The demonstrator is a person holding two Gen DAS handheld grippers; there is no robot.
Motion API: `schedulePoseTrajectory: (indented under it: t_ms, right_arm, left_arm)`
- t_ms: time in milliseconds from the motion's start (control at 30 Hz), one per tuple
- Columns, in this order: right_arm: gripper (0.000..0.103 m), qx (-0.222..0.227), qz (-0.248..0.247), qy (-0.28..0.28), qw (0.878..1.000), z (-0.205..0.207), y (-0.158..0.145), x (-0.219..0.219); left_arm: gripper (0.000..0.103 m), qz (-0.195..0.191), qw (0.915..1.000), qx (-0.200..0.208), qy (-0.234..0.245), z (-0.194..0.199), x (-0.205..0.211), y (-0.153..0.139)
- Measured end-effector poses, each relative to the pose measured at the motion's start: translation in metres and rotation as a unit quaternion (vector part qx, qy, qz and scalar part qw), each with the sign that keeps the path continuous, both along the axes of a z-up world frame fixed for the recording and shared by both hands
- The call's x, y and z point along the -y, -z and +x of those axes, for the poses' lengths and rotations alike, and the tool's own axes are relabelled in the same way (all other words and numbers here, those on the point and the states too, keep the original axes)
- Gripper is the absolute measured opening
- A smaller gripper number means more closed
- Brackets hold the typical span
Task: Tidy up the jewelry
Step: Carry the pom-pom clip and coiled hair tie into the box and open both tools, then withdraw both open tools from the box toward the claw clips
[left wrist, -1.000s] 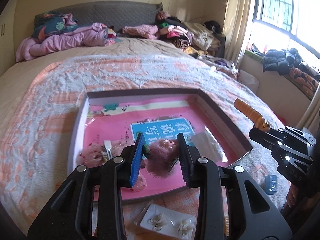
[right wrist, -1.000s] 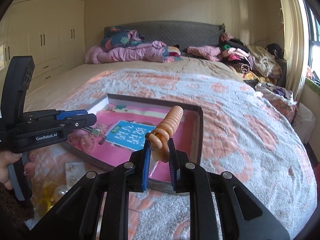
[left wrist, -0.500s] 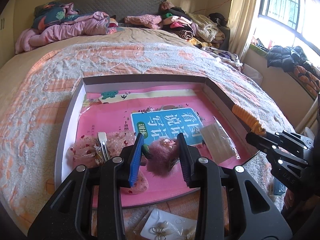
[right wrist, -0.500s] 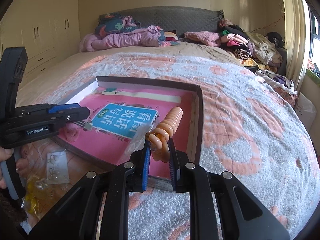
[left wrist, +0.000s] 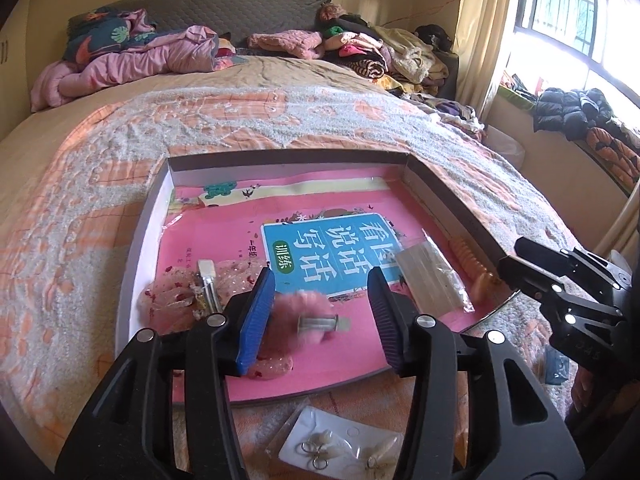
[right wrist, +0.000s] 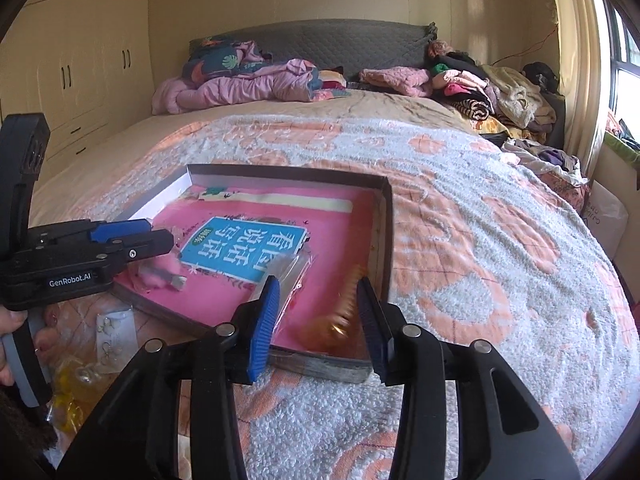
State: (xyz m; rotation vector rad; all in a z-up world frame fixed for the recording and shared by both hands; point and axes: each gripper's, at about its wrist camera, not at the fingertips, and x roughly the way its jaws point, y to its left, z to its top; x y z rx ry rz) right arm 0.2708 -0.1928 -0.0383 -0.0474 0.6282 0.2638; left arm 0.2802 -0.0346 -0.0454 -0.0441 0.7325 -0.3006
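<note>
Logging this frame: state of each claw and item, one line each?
Left claw: open, empty.
Right claw: open, empty.
Pink fluffy clip: released, blurred, over the tray.
Orange spiral hair tie: released, blurred, by the tray's right wall.
Tray: open, on bed.

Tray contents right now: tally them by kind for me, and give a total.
In the tray:
Fuzzy pink hair clip: 1
Orange spiral hair tie: 1
Sheer pink bow clip: 1
Clear plastic packet: 1
Pink book: 1
Total: 5
</note>
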Motion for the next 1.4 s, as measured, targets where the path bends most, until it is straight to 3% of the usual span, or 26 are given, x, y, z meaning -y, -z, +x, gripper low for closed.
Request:
schedulePoseTrajectory:
  t_ms: [67,200,267,467,900,1400]
  right_arm:
    - [0.06,0.019,0.004,0.005,1.0,-0.008,-0.01,0.003]
    - [0.067,0.051,0.003,0.011,0.999,-0.026,-0.028,0.008]
    - [0.075,0.067,0.005,0.016,0.998,-0.036,-0.036,0.011]
    - [0.084,0.092,0.016,0.019,0.995,-0.062,-0.054,0.016]
    - [0.087,0.105,0.026,0.015,0.994,-0.108,-0.07,0.016]
    - [0.087,0.068,0.018,0.0,0.998,-0.144,-0.049,0.004]
  left_arm:
    - [0.053,-0.002,1.0,0.006,-0.004,-0.005,-0.002,-0.006]
    - [0.064,-0.007,0.9994,0.024,-0.023,-0.017,-0.011,-0.022]
    - [0.072,-0.011,0.9987,0.038,-0.034,-0.027,-0.015,-0.032]
    - [0.09,-0.013,0.996,0.066,-0.058,-0.053,-0.025,-0.056]
    - [0.092,-0.011,0.9932,0.084,-0.08,-0.106,-0.043,-0.07]
    - [0.092,-0.006,0.9958,0.065,-0.065,-0.147,-0.046,-0.048]
